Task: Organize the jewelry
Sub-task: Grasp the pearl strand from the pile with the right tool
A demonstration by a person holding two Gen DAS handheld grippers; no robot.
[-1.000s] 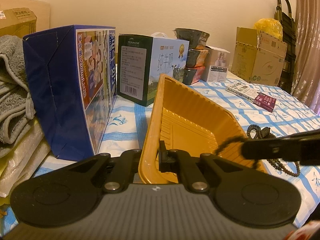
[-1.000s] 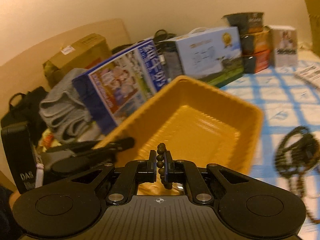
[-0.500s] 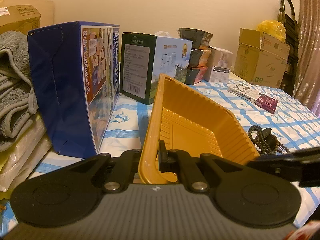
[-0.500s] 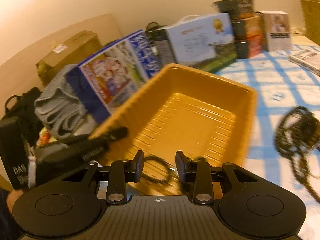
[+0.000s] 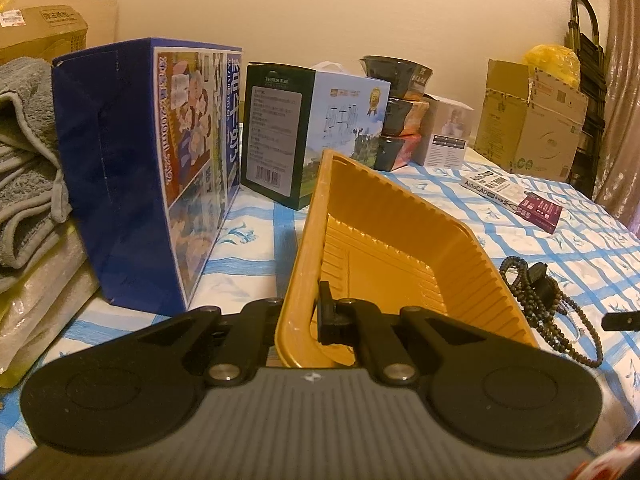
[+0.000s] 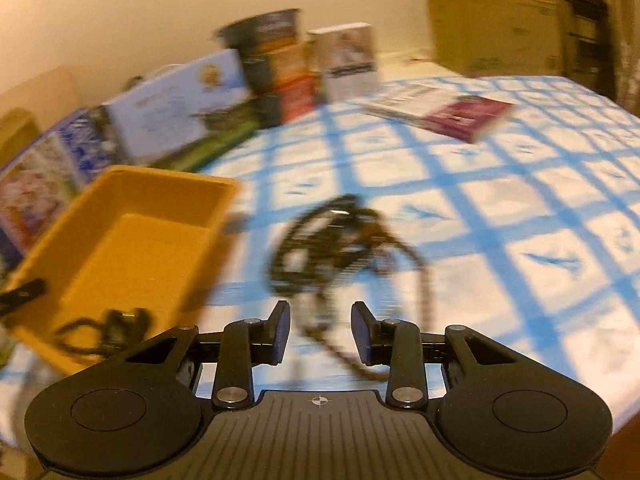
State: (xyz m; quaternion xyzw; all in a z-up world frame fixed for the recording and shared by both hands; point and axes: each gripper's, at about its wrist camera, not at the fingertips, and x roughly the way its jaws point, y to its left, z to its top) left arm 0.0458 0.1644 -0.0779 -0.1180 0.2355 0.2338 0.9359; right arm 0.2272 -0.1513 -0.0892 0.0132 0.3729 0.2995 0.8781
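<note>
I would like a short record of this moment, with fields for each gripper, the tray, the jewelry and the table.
left gripper: shut on the near rim of the yellow tray, holding it tilted
right gripper: open, empty, pointing at the bead pile
yellow tray: holds one dark bead bracelet at its near end
bead necklaces: tangled dark pile on the cloth, right of the tray
table: blue-and-white checked cloth; boxes at the far edge

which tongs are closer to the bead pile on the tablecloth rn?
Right. The right tongs are open and aimed at the bead pile, which lies just ahead on the tablecloth. The left tongs are shut on the yellow tray rim, with the tray between them and the pile.
</note>
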